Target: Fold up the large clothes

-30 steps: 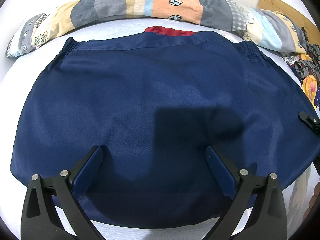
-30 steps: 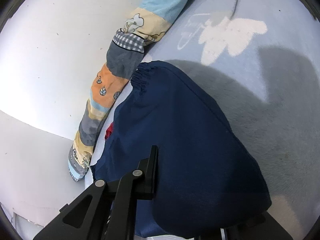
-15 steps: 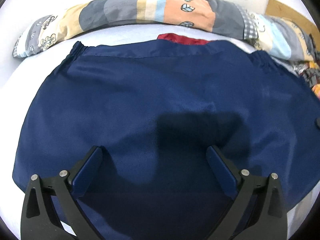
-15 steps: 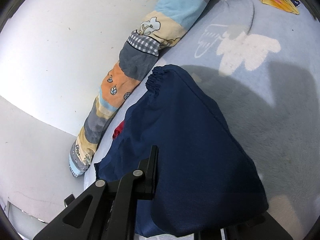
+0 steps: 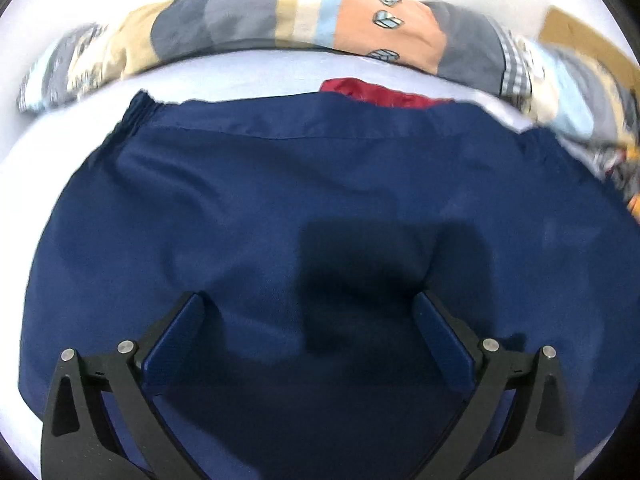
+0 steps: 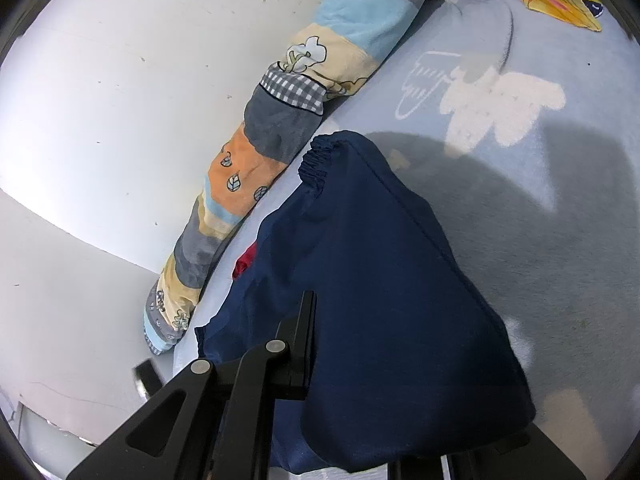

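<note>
Both tongs differ: left tongs (image 5: pixel 308 340) gape over smooth navy garment (image 5: pixel 320 208); right tongs (image 6: pixel 360 392) pinch its draped fold.

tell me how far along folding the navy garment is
Done: the navy garment lies spread on the pale blue bedspread, elastic hem toward the patchwork bolster, red lining peeking out. In hand: the right gripper seems to have cloth draped between its fingers, lifting that side; the left gripper hovers open over the fabric. Left: probably most of the folding; no finished fold shows.
</note>
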